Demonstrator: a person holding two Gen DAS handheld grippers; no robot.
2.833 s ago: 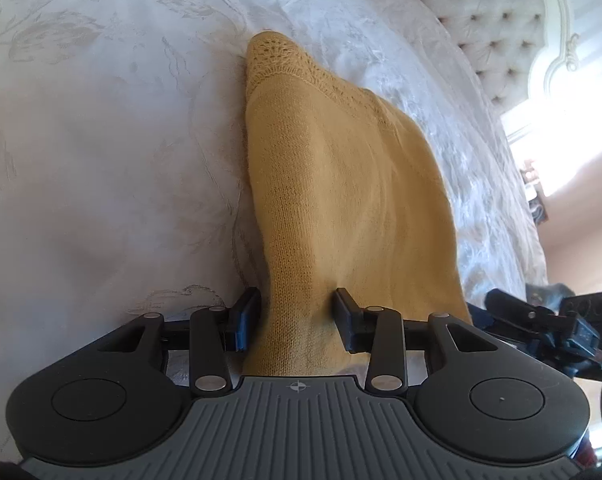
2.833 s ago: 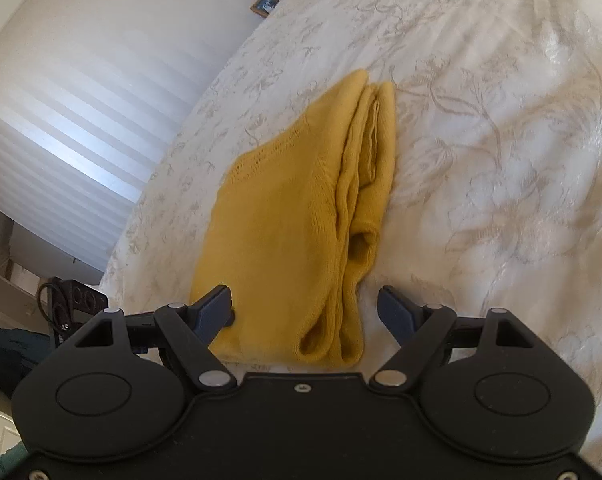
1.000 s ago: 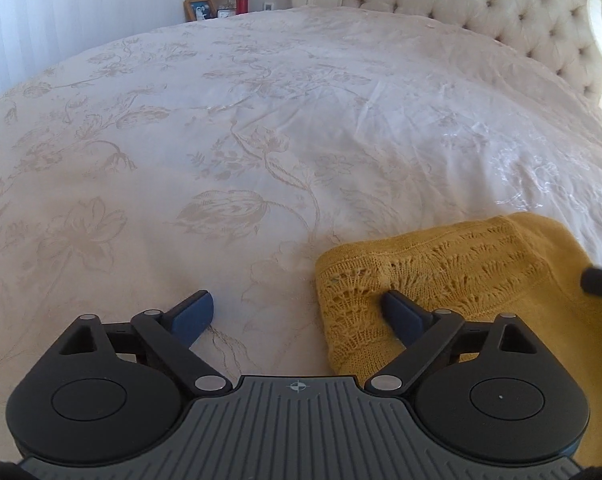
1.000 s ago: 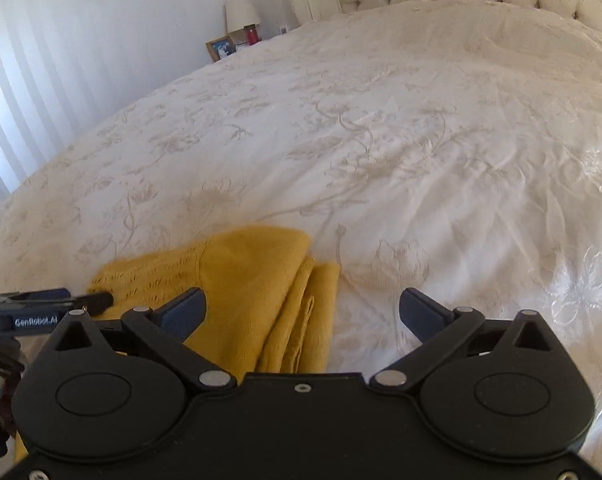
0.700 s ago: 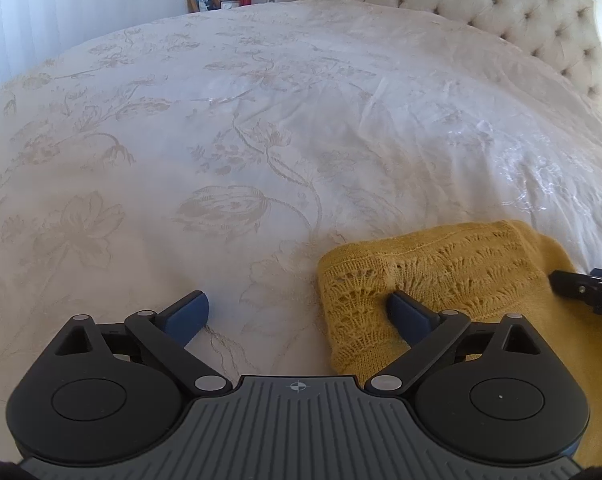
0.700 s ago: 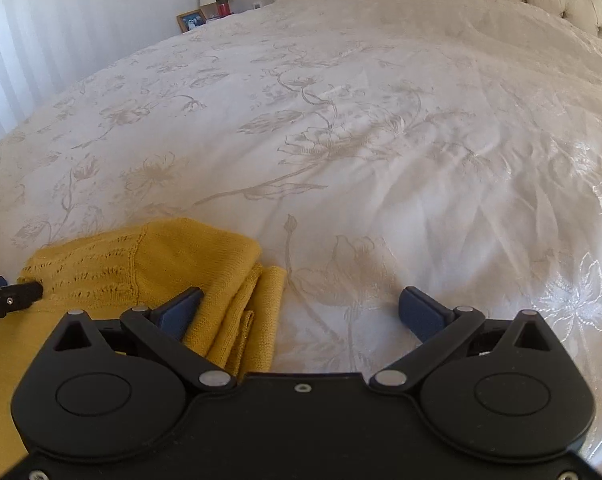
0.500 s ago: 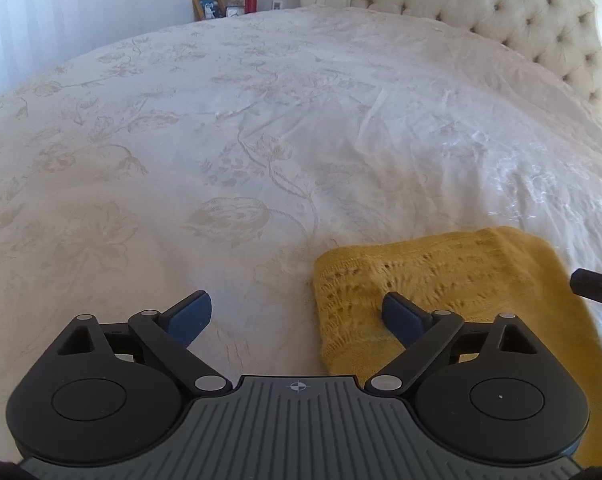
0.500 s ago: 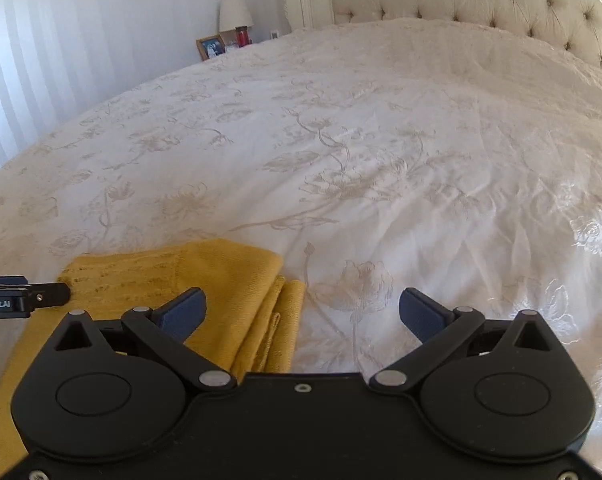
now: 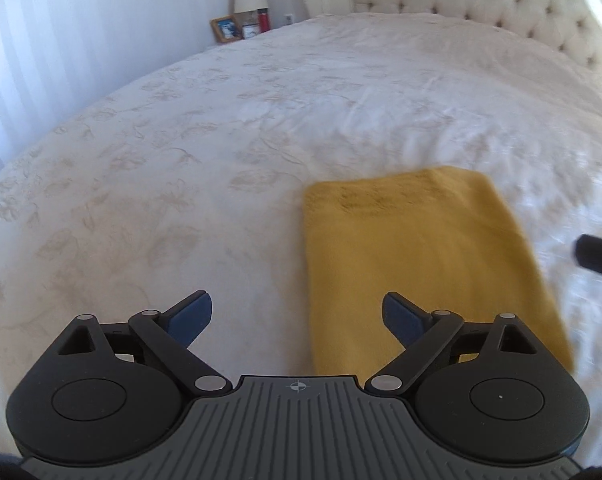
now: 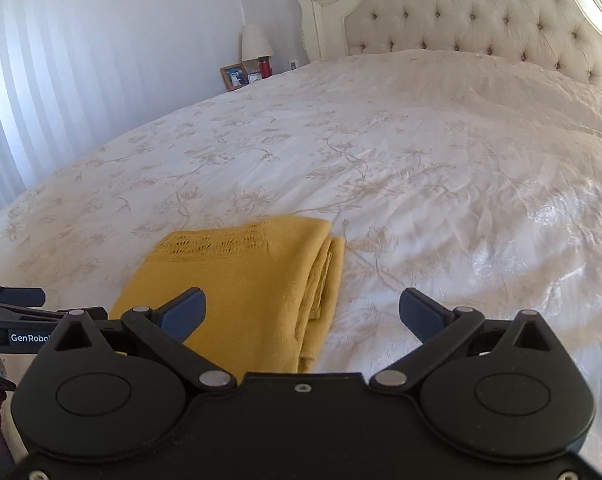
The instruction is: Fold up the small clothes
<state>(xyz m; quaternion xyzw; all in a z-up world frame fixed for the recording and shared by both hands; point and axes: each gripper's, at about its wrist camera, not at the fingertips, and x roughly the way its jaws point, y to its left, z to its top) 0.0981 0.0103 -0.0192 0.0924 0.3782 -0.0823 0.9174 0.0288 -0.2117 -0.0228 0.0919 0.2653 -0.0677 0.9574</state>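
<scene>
A mustard-yellow knit garment (image 9: 417, 256) lies folded into a flat rectangle on the white bedspread; it also shows in the right wrist view (image 10: 253, 284), lace band at its far end and stacked folded edges on its right side. My left gripper (image 9: 297, 314) is open and empty, above the bed beside the garment's left edge. My right gripper (image 10: 301, 310) is open and empty, held above the garment's right side. Neither touches the cloth.
The white floral bedspread (image 10: 421, 168) covers a wide bed. A tufted headboard (image 10: 481, 12) stands at the far end. A lamp (image 10: 256, 44), picture frame (image 10: 234, 76) and red bottle (image 10: 264, 67) sit far back left. Striped curtains hang at left.
Both grippers have let go of the garment and pulled back and up from it. The garment now lies folded and free, farther ahead in both views.
</scene>
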